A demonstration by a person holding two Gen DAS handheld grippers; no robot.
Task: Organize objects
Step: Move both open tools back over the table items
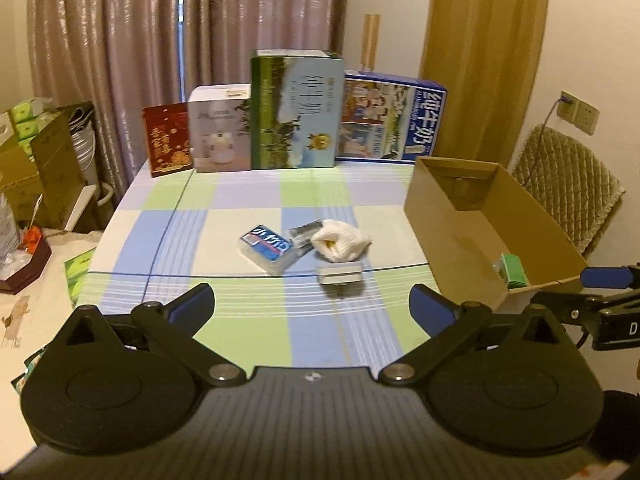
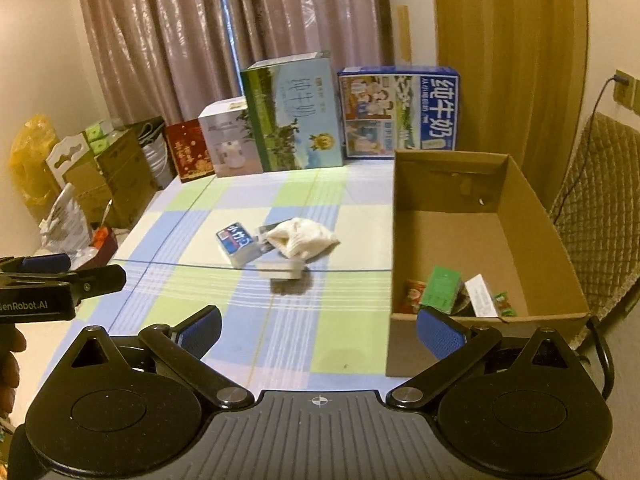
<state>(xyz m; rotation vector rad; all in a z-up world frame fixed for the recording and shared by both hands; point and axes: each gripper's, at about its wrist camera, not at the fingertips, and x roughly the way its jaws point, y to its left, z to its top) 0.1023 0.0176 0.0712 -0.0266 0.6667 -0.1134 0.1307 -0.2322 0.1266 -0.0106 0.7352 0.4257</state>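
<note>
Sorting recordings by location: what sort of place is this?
Likely a lived-in home room: a table under a checked cloth, floor-length curtains behind, and milk cartons stacked against them.

Ahead of your gripper, the bench [image 1: 248, 208] wears a checked cloth of blue, green and white. Beyond its far edge hang shiny mauve curtains [image 1: 120, 40], closed but for a thin blue slit of window. To the right of them you see a golden-brown curtain [image 2: 508, 52] against a cream wall [image 1: 592, 52], a wall socket [image 1: 576, 110] with a cable plugged in, and a quilted chair back [image 1: 568, 192]. The light is warm and dim.
</note>
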